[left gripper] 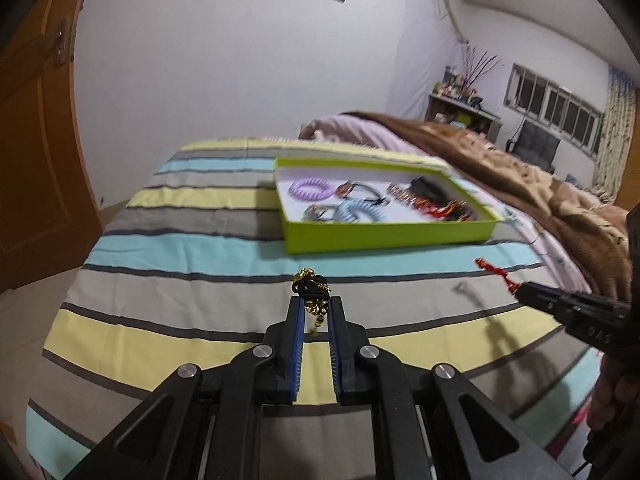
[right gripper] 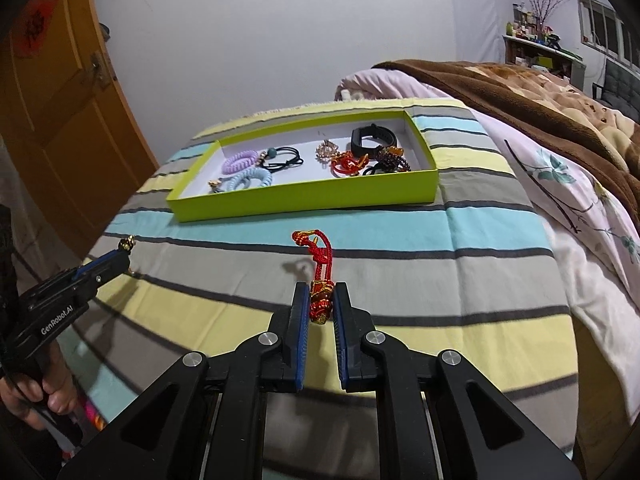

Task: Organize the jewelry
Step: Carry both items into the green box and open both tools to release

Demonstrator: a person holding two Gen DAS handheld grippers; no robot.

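My left gripper (left gripper: 314, 303) is shut on a black-and-gold hair tie (left gripper: 311, 289), held above the striped bedspread; both show at the left of the right wrist view (right gripper: 127, 245). My right gripper (right gripper: 321, 292) is shut on a red knotted cord bracelet (right gripper: 318, 264), whose loop sticks forward; it shows at the right of the left wrist view (left gripper: 494, 273). A lime-green box (right gripper: 304, 196) lies ahead of both, holding spiral hair ties (right gripper: 240, 162), black elastics, a black wristband (right gripper: 370, 138) and beaded pieces.
The striped bedspread (right gripper: 400, 240) covers the surface under both grippers. A pink floral sheet (right gripper: 580, 216) and brown blanket (right gripper: 540, 96) lie to the right. A wooden door (right gripper: 56, 100) stands at the left. The box also shows in the left wrist view (left gripper: 384, 236).
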